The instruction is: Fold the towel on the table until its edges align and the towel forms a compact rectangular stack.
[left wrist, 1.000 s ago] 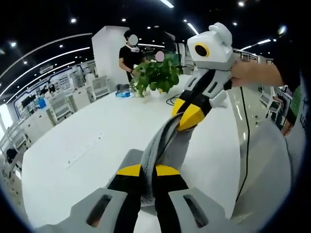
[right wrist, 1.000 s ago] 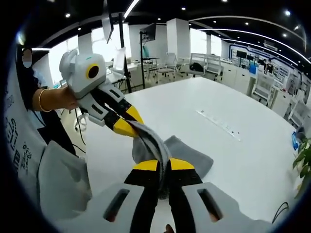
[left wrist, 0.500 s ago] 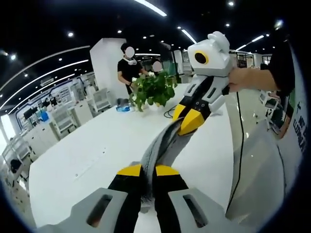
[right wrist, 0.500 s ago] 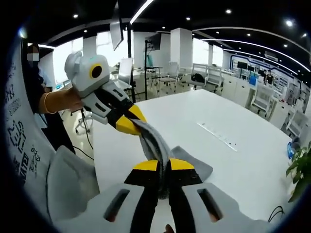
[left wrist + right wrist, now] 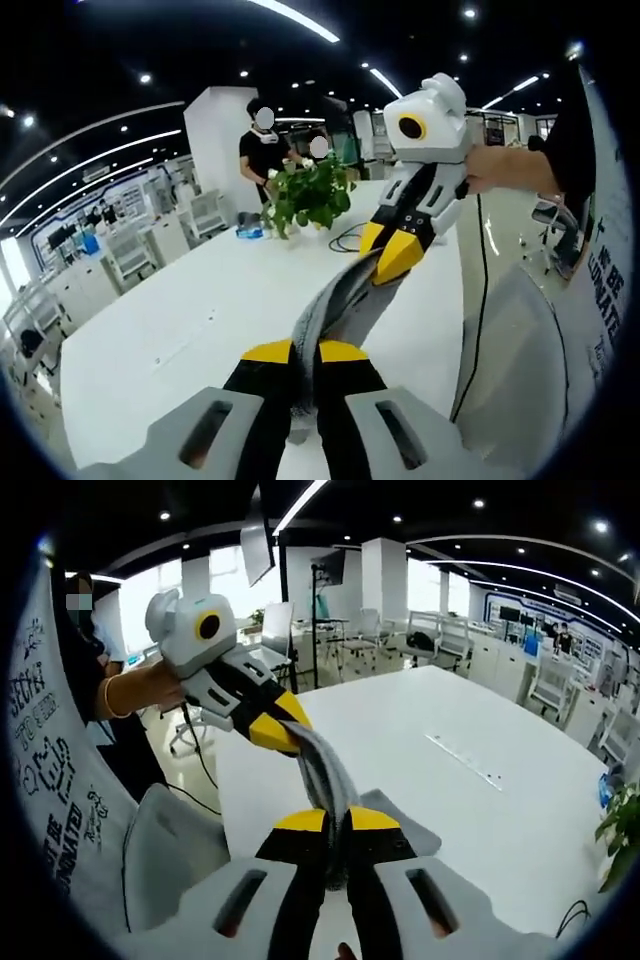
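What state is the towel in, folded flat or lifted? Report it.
Lifted, not folded flat: the towel hangs bunched between the left gripper and right gripper, both shut on it, above the table.

Both grippers have risen, lifting the grey towel (image 5: 330, 770) higher off the white table (image 5: 480, 810); less of the cloth now rests on it.

The towel (image 5: 335, 300) is soft grey cloth with a ribbed, matt weave. The table (image 5: 180, 320) has a smooth white top with a faint sheen. Both the left gripper (image 5: 305, 352) and the right gripper (image 5: 337, 820) look like hard, smooth plastic, grey with yellow and black parts.
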The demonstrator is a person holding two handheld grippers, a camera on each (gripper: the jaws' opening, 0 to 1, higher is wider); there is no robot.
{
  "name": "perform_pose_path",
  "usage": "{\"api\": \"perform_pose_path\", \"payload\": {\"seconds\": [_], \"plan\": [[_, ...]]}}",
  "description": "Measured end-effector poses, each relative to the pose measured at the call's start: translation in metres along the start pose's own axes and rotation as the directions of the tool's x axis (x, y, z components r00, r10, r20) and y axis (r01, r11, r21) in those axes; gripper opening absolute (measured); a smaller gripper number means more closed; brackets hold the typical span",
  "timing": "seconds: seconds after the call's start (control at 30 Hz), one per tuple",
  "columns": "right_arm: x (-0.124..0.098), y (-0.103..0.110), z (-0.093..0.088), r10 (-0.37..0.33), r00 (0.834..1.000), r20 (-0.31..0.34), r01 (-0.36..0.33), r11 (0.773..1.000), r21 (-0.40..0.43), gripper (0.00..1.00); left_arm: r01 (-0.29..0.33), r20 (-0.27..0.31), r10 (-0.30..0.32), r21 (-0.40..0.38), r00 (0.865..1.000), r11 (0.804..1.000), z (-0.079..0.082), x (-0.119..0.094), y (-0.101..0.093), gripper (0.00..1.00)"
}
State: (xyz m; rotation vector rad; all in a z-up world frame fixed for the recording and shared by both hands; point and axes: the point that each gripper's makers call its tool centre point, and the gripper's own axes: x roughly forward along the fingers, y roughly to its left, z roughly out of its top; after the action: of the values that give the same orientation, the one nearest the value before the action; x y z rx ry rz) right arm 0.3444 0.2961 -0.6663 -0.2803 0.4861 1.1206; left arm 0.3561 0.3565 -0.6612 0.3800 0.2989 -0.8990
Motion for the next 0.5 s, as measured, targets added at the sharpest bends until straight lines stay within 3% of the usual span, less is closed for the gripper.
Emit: {"api": "perform_pose_path", "payload": {"seconds": [0.5], "plan": [[0.018, -0.017, -0.007, 0.015, 0.999, -0.03, -0.014, 0.999, 0.05, 0.04, 0.016, -0.03, -0.018, -0.055, 0.999, 0.998, -0.022, 0.016, 0.015, 0.07]]}}
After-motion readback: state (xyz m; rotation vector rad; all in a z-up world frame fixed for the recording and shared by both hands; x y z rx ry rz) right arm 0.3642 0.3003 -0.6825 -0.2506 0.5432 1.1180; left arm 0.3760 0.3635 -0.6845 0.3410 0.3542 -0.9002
